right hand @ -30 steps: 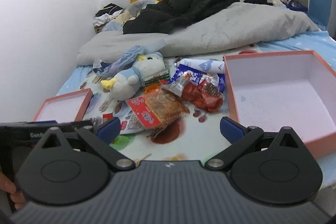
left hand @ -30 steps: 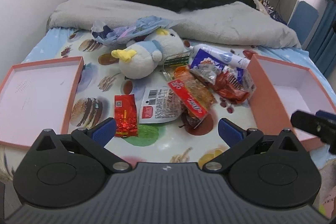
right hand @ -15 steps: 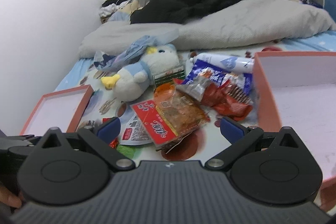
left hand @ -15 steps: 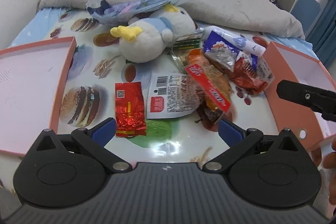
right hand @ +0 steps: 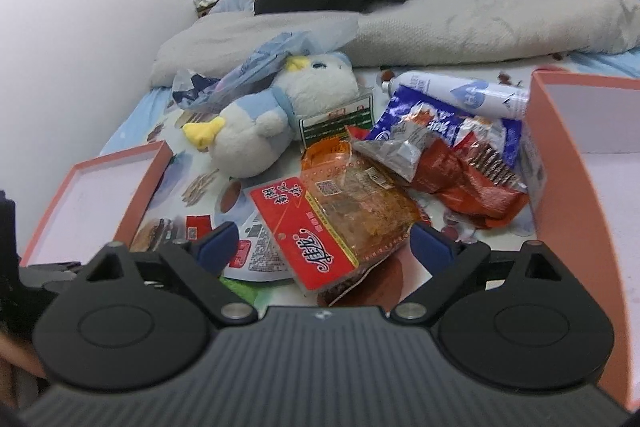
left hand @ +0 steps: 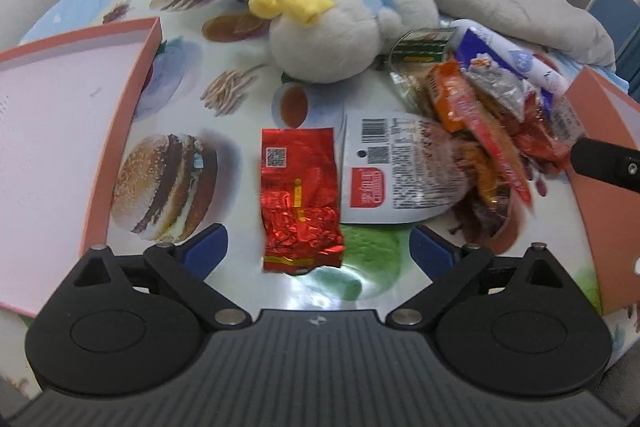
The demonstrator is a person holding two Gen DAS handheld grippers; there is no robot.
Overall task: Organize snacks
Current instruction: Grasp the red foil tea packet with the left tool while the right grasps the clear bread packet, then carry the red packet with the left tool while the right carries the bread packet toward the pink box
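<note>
1. The red foil sachet (left hand: 300, 199) lies flat on the printed sheet, between the left gripper (left hand: 319, 251) jaws, which are wide but closing, untouched.
2. It looks light, crinkly, slippery; pinching across its sides suits.
3. The right gripper (right hand: 319, 245), also closing, empty, hovers over the red-labelled clear packet (right hand: 332, 223).

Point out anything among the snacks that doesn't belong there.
The plush penguin lies on its side among the snack packets, and a white spray can lies tipped over behind the blue packet. Neither is a snack. Both pink boxes hold nothing visible.
</note>
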